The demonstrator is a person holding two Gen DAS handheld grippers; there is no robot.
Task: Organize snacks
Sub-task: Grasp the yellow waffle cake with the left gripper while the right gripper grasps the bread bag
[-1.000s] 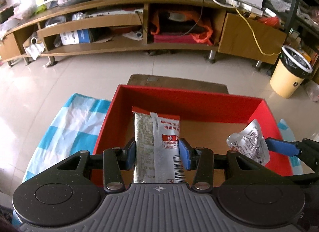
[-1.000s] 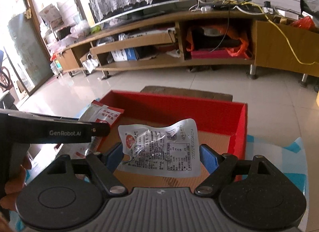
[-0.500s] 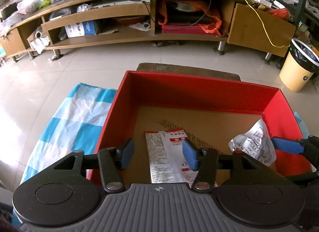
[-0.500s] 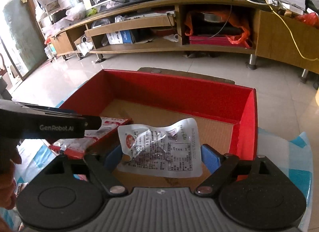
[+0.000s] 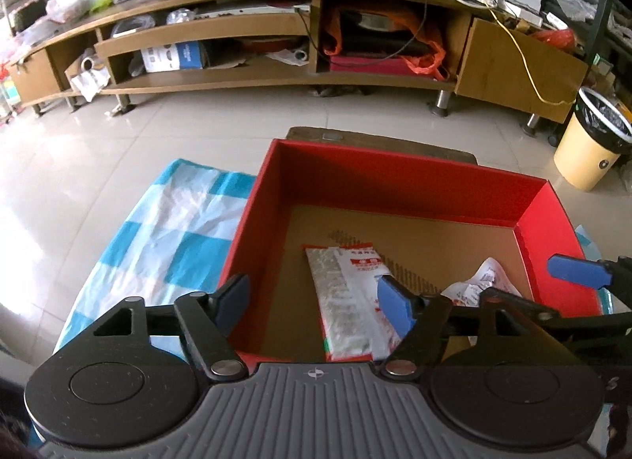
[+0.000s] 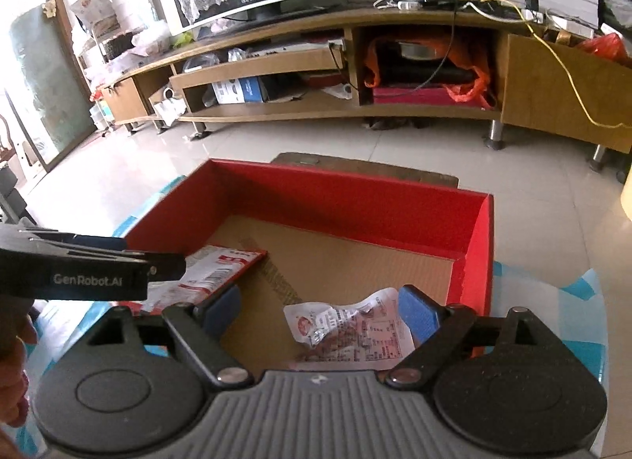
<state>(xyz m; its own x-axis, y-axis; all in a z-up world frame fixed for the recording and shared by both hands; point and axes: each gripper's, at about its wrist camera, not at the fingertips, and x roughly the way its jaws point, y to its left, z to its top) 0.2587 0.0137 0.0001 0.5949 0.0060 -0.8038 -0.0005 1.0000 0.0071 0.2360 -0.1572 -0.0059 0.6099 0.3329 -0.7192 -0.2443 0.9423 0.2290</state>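
A red box (image 5: 395, 186) with a brown cardboard floor sits on a blue-and-white checked cloth (image 5: 166, 234). A red-and-white snack packet (image 5: 347, 301) lies flat on the box floor, between the open fingers of my left gripper (image 5: 316, 305); it also shows in the right wrist view (image 6: 221, 269). A clear snack pouch (image 6: 351, 332) lies on the box floor between the open fingers of my right gripper (image 6: 320, 313); it also shows in the left wrist view (image 5: 486, 285). Both grippers hover over the near side of the box.
The red box (image 6: 355, 198) rests over a brown board (image 5: 379, 143) on a tiled floor. A long wooden TV stand (image 5: 276, 44) runs along the back. A yellow waste bin (image 5: 592, 139) stands at the far right.
Both grippers opened and let go. The red-and-white packet dropped flat onto the box floor first; the clear pouch then fell from the right gripper onto the floor.
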